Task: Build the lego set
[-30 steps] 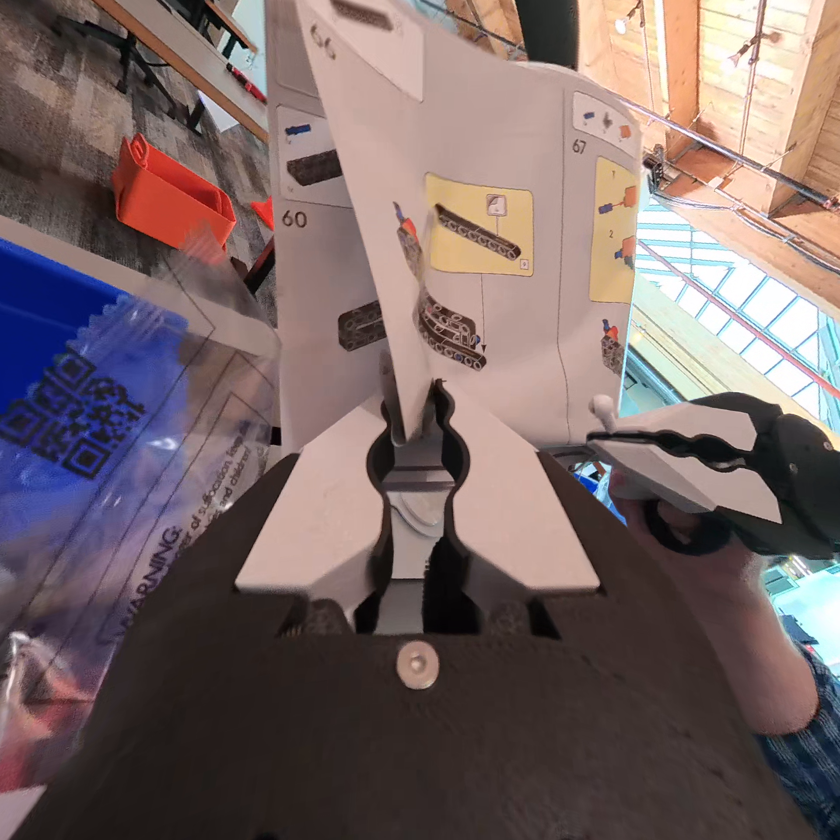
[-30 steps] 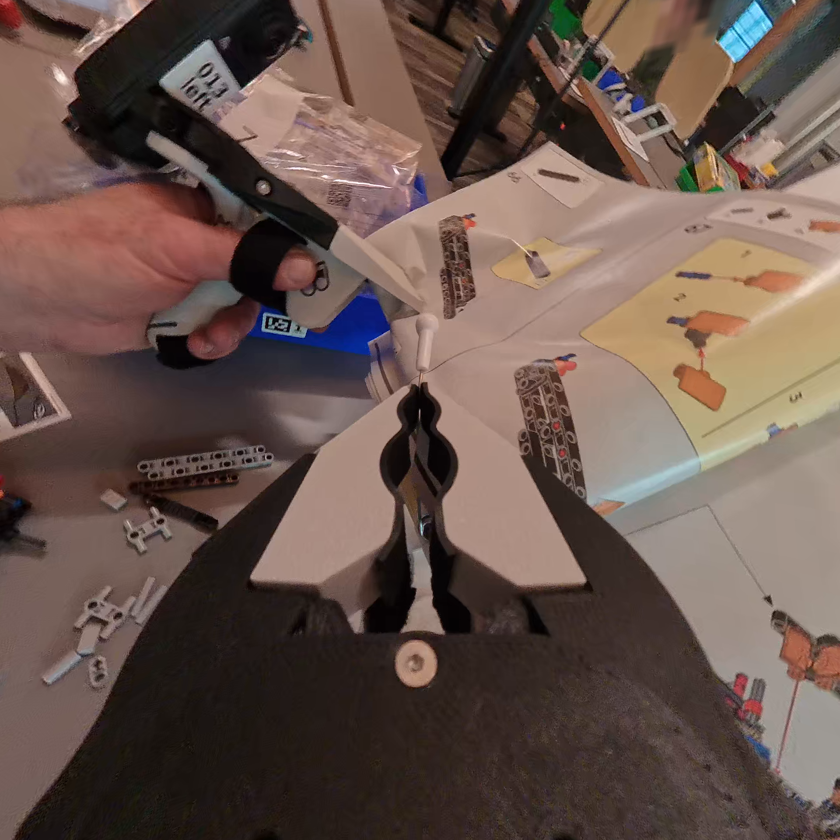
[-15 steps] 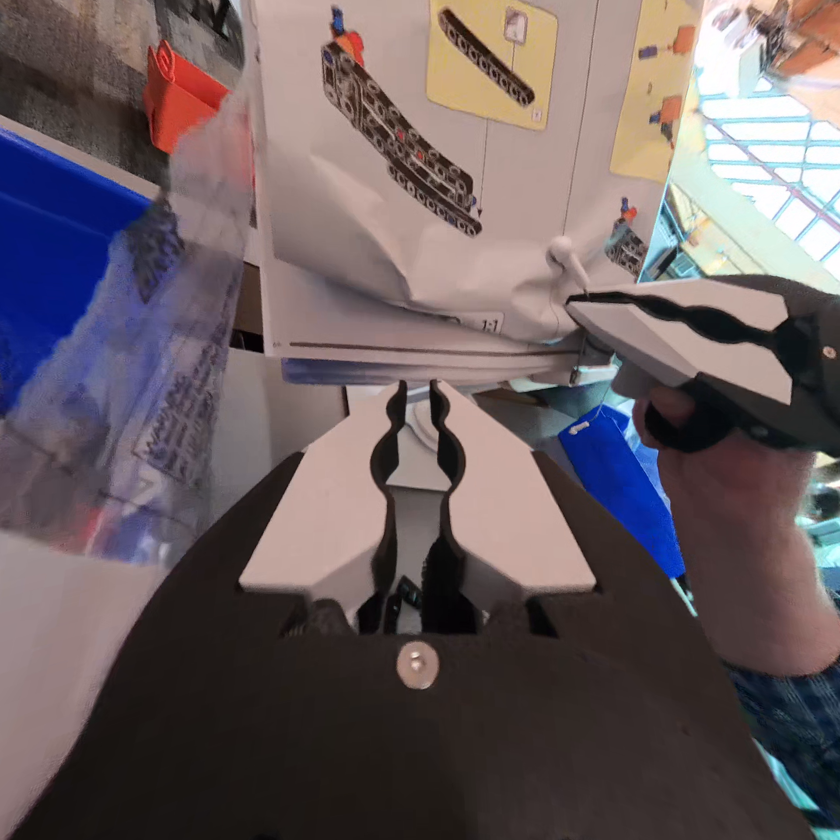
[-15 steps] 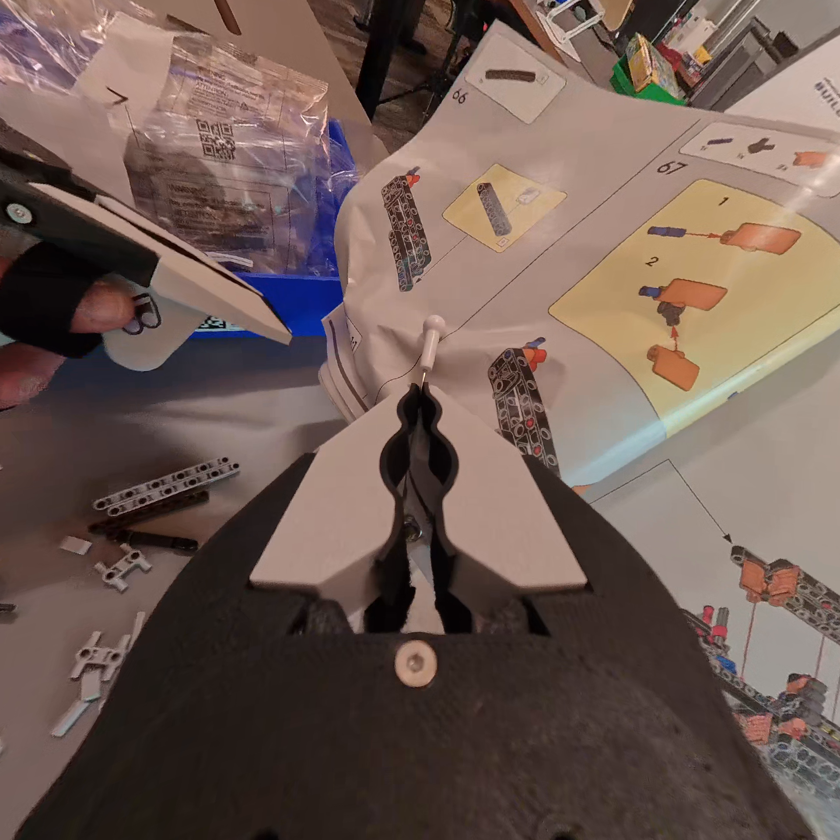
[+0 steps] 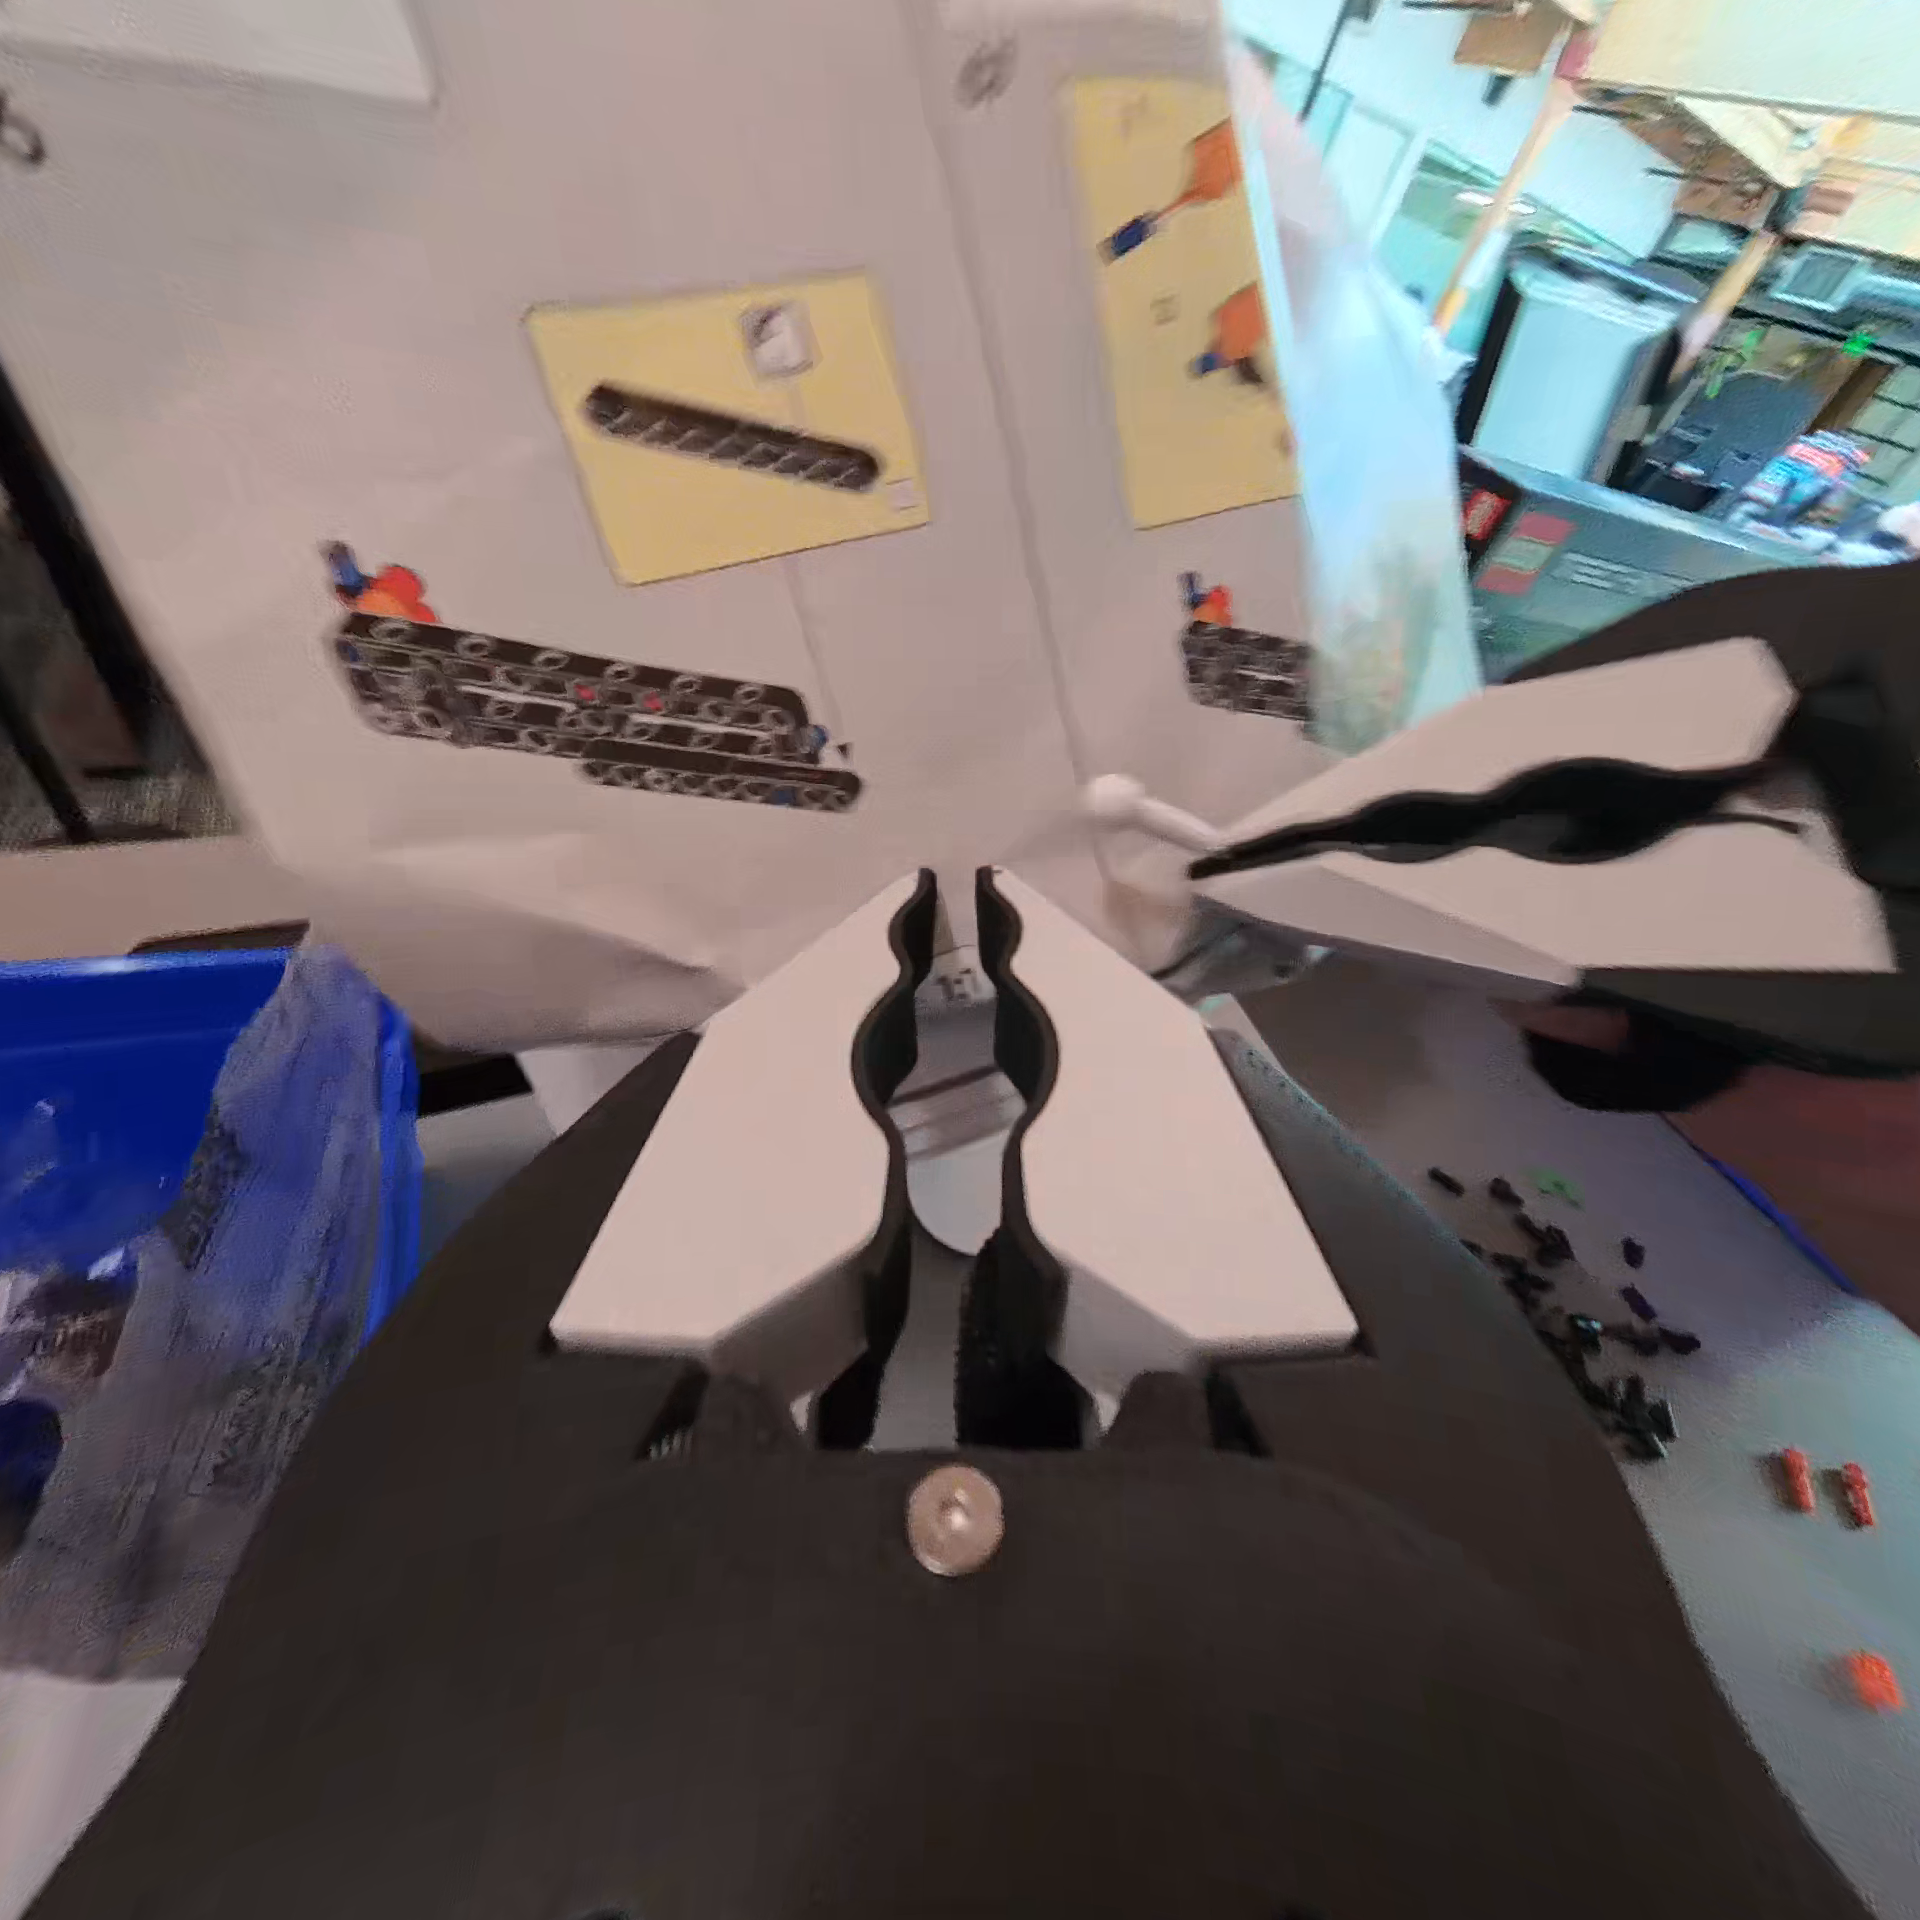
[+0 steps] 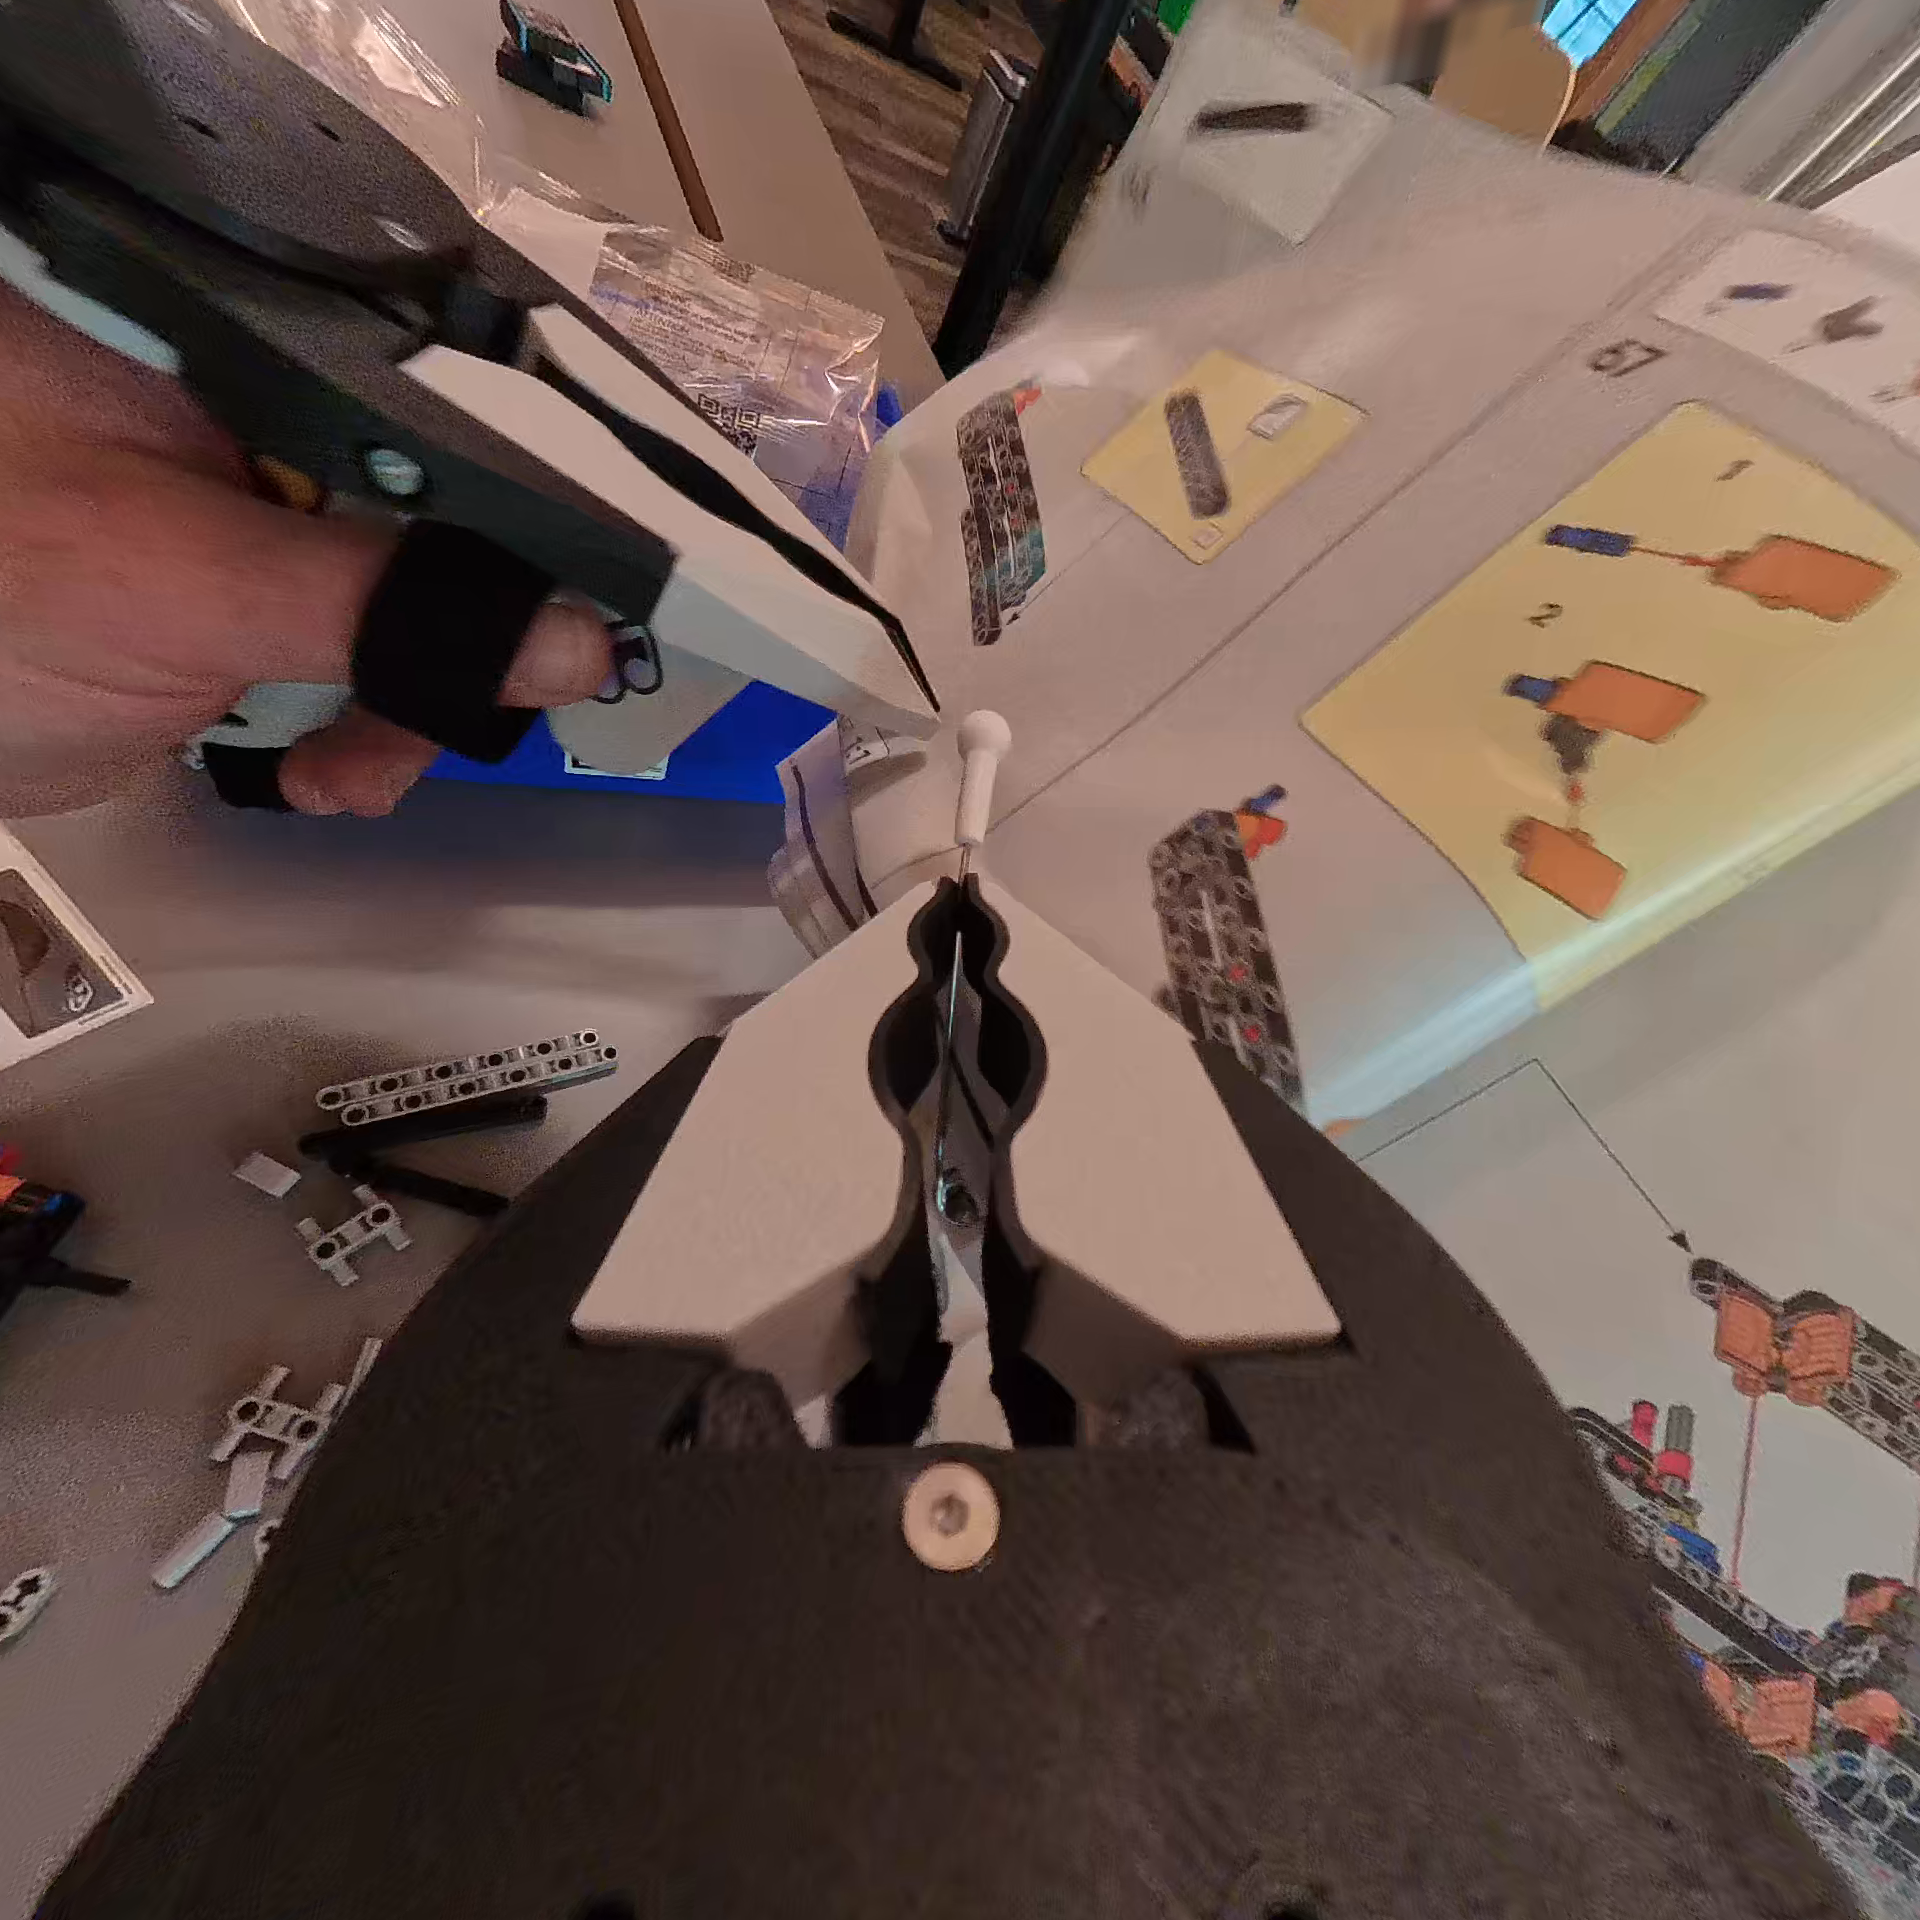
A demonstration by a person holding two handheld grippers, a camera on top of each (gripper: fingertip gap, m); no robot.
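The open instruction booklet stands behind both grippers; its pages also fill the right of the right wrist view. My left gripper is open by a narrow gap and empty, its tips just in front of the booklet's lower edge. My right gripper is shut on a thin metal pin with a white head, which rests against the page. In the left wrist view the right gripper comes in from the right. In the right wrist view the left gripper ends just left of the pin head.
Grey and black beams and grey connectors lie on the grey table at left. A pile of small black pins and orange pieces lie at right. A blue bin with a clear plastic bag stands at left. Across from one pair of fingers to the other is roughly 5 cm.
My left gripper has let go of the booklet page and dropped lower, in front of the booklet. The page has swung back and lies open. My right gripper still holds the white-headed pin.
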